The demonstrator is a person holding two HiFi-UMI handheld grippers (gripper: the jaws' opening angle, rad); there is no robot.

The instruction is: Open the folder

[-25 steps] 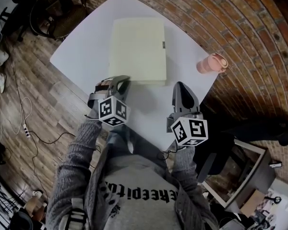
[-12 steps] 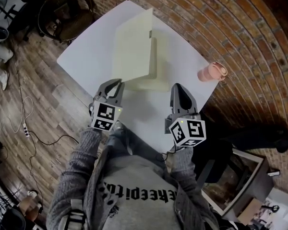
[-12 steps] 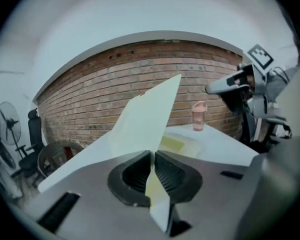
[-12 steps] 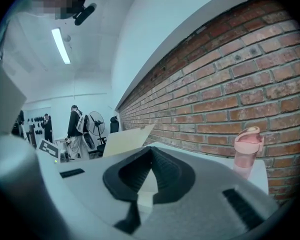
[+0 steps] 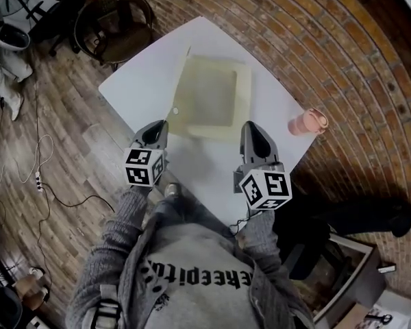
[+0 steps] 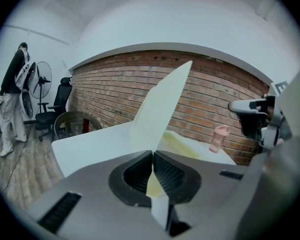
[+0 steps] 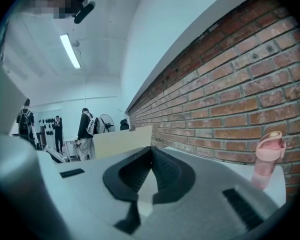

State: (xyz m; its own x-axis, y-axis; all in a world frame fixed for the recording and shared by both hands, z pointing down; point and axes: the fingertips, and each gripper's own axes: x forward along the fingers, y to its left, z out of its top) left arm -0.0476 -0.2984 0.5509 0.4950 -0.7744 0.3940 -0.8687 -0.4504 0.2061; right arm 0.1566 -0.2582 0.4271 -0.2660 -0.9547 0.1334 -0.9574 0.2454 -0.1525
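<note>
Pinching thin cream folder cover, left tool just tightened, ribbed pads

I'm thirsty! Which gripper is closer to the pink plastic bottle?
Right. The right gripper is left of the pink plastic bottle; the left gripper is farther left, pinching the cream folder's cover.
</note>
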